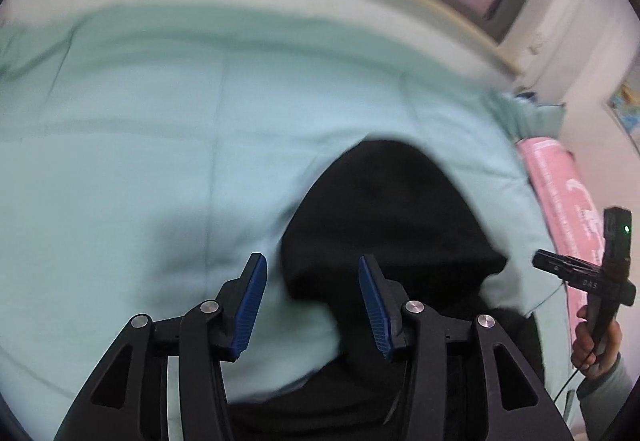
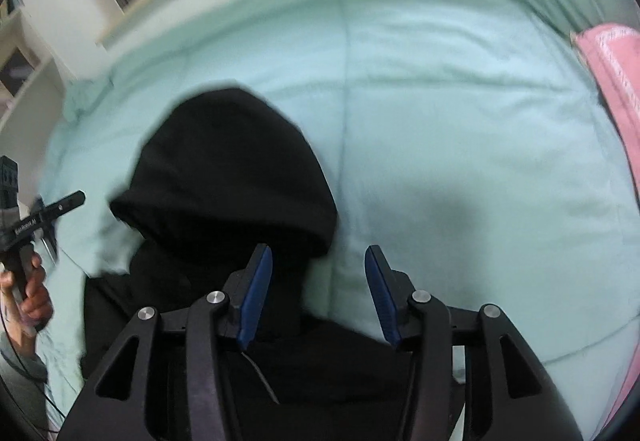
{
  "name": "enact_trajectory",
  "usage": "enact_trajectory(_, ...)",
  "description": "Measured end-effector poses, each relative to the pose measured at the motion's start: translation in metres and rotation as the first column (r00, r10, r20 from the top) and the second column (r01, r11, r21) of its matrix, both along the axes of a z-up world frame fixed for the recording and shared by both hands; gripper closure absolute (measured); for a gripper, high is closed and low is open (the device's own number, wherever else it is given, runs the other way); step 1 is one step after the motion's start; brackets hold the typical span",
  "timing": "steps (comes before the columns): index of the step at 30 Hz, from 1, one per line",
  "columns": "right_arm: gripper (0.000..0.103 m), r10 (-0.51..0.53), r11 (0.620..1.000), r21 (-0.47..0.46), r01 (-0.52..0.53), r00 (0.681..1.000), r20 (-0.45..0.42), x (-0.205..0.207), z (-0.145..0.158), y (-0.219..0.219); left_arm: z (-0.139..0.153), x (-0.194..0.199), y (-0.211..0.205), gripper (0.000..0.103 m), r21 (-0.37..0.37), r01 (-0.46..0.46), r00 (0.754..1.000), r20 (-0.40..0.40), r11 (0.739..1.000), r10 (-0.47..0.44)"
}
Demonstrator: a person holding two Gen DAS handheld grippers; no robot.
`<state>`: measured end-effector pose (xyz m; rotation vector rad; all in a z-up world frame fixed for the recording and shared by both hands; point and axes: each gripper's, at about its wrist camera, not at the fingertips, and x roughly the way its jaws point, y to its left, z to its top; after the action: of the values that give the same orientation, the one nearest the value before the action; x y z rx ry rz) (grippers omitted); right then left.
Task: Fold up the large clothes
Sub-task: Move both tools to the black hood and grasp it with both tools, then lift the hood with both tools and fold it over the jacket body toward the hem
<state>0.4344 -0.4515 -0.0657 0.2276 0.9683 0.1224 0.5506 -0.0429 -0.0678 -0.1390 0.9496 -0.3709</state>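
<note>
Both grippers, left gripper [image 1: 312, 305] and right gripper [image 2: 318, 295], are hovering fingers wide over the black hoodie [image 1: 384, 209], lying lengthwise toward them on the bed [image 1: 140, 161].

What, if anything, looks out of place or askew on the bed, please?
Nothing is damaged or spilled. The black garment lies bunched rather than flat on the mint quilt, its hood end humped up.

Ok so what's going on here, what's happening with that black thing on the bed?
A person holds a two-finger gripper in each hand above a black hooded garment lying on a bed with a mint green quilt. The left gripper and the right gripper are both open and hold nothing. The hood points away from the person. A pink pillow lies at the quilt's edge. The folding looks not yet begun.
</note>
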Motion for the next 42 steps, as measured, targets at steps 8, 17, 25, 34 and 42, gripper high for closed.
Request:
enact_trajectory(8,0.051,0.059,0.998,-0.028,-0.061,0.996,-0.065,0.061,-0.036,0.045,-0.067,0.056,-0.036,0.053,0.016,0.041,0.986,-0.161,0.999,-0.038)
enact_trajectory(17,0.050,0.018,0.996,-0.076,-0.037,0.972,-0.235,0.086,-0.106,0.040,-0.115,0.060,-0.040,0.053,0.047,0.068,0.966,-0.251,0.997,-0.054)
enact_trajectory(25,0.040,0.158,0.987,0.013,-0.158,0.987,-0.040,0.089,-0.015,0.028,-0.003,0.060,-0.034,0.020,-0.012,0.161,0.987,-0.008,0.987,-0.161)
enact_trajectory(34,0.035,0.282,0.959,0.025,-0.281,0.956,-0.079,0.178,-0.037,0.049,-0.066,0.149,-0.041,0.020,-0.139,0.260,0.932,-0.221,0.955,-0.286)
enact_trajectory(42,0.052,0.335,0.942,0.064,-0.329,0.932,-0.138,0.193,-0.080,0.069,-0.109,0.152,-0.042,0.072,-0.246,0.221,0.919,-0.273,0.944,-0.286)
